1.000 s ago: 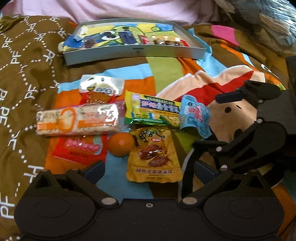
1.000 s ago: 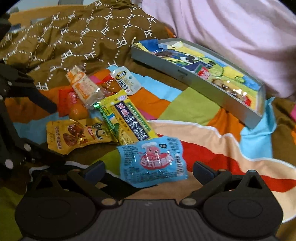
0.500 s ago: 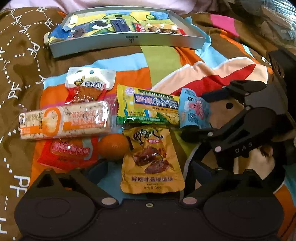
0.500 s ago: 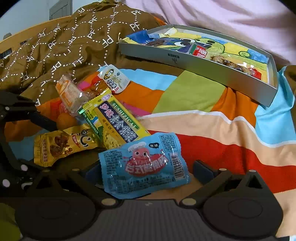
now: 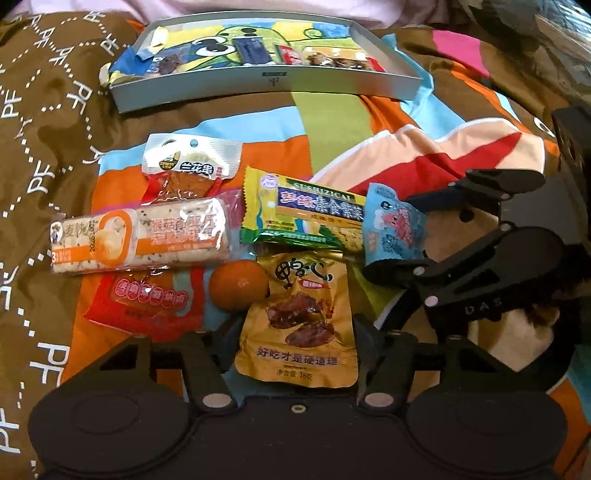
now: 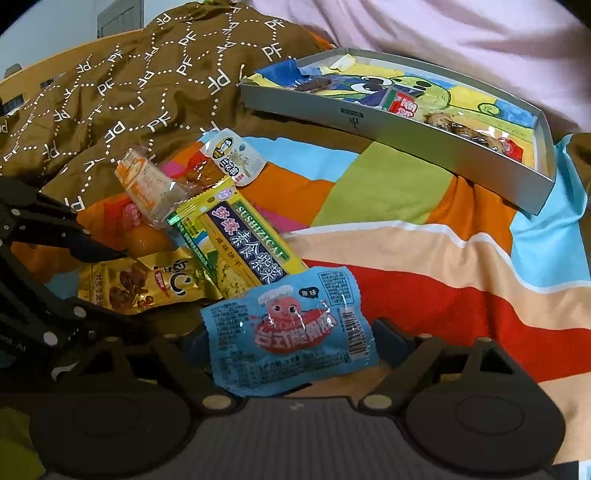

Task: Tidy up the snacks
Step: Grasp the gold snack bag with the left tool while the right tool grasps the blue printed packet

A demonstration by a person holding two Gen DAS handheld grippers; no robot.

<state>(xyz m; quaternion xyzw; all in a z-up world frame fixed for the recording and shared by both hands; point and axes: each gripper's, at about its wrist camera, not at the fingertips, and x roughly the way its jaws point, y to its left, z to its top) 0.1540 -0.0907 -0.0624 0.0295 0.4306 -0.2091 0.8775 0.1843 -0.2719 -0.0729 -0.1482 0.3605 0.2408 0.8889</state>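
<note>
Snack packets lie on a striped blanket. My left gripper (image 5: 291,347) is open, its jaws on either side of a gold packet (image 5: 299,325). An orange (image 5: 238,283) sits just left of the packet. My right gripper (image 6: 291,343) is open around a blue packet (image 6: 291,330), which also shows in the left wrist view (image 5: 393,230). A yellow-green biscuit packet (image 5: 303,212) lies between them, also in the right wrist view (image 6: 240,243). A grey tray (image 5: 266,79) with several snacks inside lies at the back, also in the right wrist view (image 6: 406,136).
A white-orange cracker packet (image 5: 138,236), a red packet (image 5: 147,299) and a clear-white packet (image 5: 192,168) lie to the left. A brown patterned quilt (image 5: 44,147) borders the left side. A pink cloth (image 6: 443,33) lies behind the tray.
Both grippers have moved forward and down. The gold packet now lies between my left jaws and the blue packet between my right jaws.
</note>
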